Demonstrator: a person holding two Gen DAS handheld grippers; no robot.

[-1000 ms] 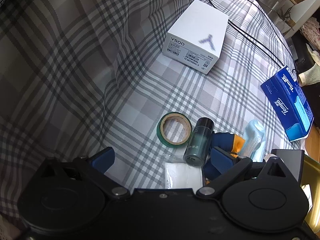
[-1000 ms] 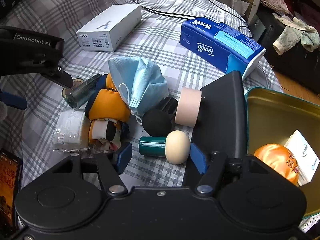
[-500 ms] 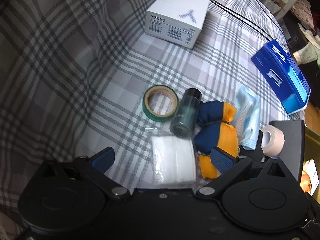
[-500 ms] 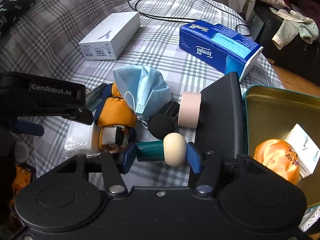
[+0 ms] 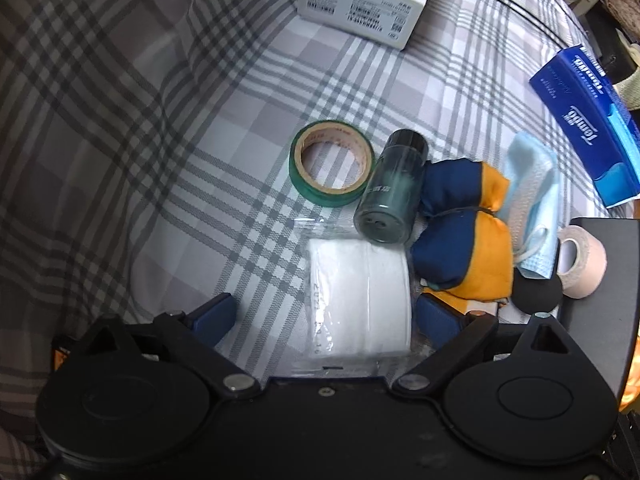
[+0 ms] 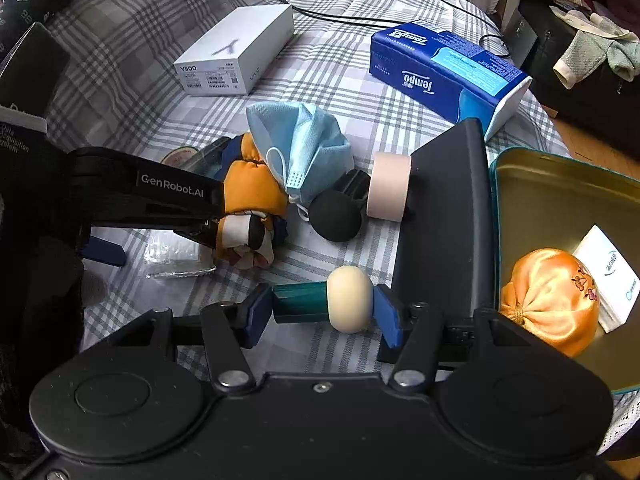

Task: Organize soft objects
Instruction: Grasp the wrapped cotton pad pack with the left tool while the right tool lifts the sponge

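Note:
My left gripper [image 5: 326, 314] is open, its jaws straddling a white tissue pack in clear wrap [image 5: 360, 300]. Beside the pack lie a blue-and-orange plush toy [image 5: 464, 236], a light blue face mask [image 5: 532, 196], a dark green bottle [image 5: 392, 188] and a green tape roll [image 5: 332, 168]. My right gripper [image 6: 320, 312] is shut on a teal-handled applicator with a cream sponge head [image 6: 348, 298], its blue pads touching both ends. The left gripper's finger [image 6: 152, 196] reaches in beside the plush toy [image 6: 252, 184] and mask [image 6: 300, 148].
A gold tin [image 6: 560, 188] at right holds an orange satin pouch [image 6: 548, 300] and a white packet [image 6: 608, 276]. A black lid [image 6: 444, 220], beige tape roll [image 6: 388, 192], black sponge ball [image 6: 336, 216], blue Tempo tissue box [image 6: 444, 76] and white Y500 box [image 6: 236, 52] lie on the plaid bedcover.
My left gripper moved forward and down until the tissue pack sits between its jaws. My right gripper advanced and closed onto the teal applicator.

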